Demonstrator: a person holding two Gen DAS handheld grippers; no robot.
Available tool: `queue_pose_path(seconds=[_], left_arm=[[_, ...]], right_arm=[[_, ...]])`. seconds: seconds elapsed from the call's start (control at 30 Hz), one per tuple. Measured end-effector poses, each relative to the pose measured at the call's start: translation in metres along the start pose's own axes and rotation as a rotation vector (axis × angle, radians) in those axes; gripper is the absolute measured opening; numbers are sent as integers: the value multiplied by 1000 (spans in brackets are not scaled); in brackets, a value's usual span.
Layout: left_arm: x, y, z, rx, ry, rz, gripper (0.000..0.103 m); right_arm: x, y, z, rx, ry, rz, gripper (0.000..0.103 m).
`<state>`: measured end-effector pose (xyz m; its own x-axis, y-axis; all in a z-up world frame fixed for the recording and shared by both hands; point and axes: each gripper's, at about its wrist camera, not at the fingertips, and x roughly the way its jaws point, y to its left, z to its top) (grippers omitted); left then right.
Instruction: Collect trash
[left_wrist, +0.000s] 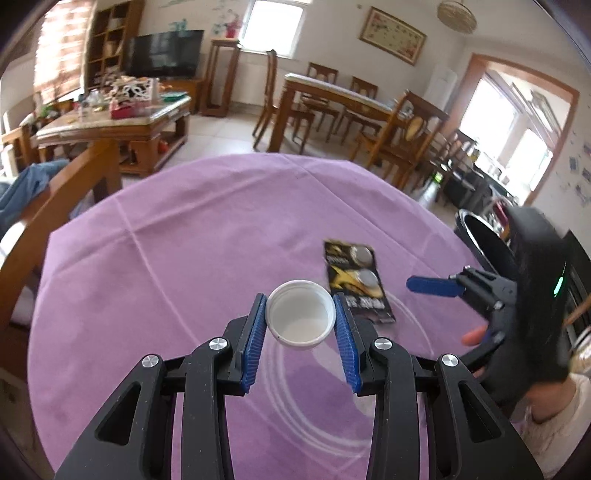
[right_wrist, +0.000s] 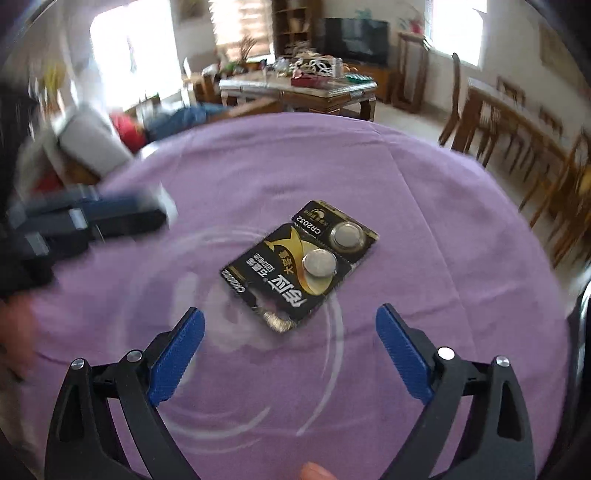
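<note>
My left gripper (left_wrist: 300, 301) is shut on a small white plastic cup (left_wrist: 300, 314), held upright above the purple tablecloth (left_wrist: 184, 240). A black and gold coin-battery card (left_wrist: 354, 280) lies flat on the cloth just right of the cup. In the right wrist view the card (right_wrist: 299, 258) lies just ahead of my right gripper (right_wrist: 290, 321), which is open and empty above the cloth. The right gripper shows at the right of the left wrist view (left_wrist: 432, 286). The left gripper appears blurred at the left of the right wrist view (right_wrist: 110, 218).
A black round bin (left_wrist: 484, 240) stands beyond the table's right edge. A wooden chair back (left_wrist: 74, 177) is at the table's left. Dining table and chairs (left_wrist: 351, 107) and a cluttered coffee table (left_wrist: 118, 114) stand farther back.
</note>
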<state>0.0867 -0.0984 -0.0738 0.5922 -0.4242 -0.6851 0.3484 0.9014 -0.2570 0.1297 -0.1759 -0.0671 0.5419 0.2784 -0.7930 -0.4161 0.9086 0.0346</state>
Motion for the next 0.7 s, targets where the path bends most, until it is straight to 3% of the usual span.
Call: queue_pose_path(seconds=[0.1, 0.17, 0.23, 0.5, 0.6, 0.7], left_arm=[[3, 6, -1, -4, 8, 5, 36], [6, 12, -2, -19, 22, -19, 36], [6, 12, 0, -18, 13, -26, 36], [12, 10, 1, 6, 23, -53, 36], [11, 11, 0, 22, 19, -50, 36], [9, 12, 0, 21, 12, -50, 36]], right_arm=[[7, -1, 14, -12, -15, 14, 67], [12, -10, 23, 26, -12, 23, 44], [12, -17, 29, 67, -16, 63, 8], [-3, -36, 18, 154, -71, 129, 8], [-12, -46, 19, 165, -90, 115, 8], [-30, -49, 18, 182, -140, 133, 2]])
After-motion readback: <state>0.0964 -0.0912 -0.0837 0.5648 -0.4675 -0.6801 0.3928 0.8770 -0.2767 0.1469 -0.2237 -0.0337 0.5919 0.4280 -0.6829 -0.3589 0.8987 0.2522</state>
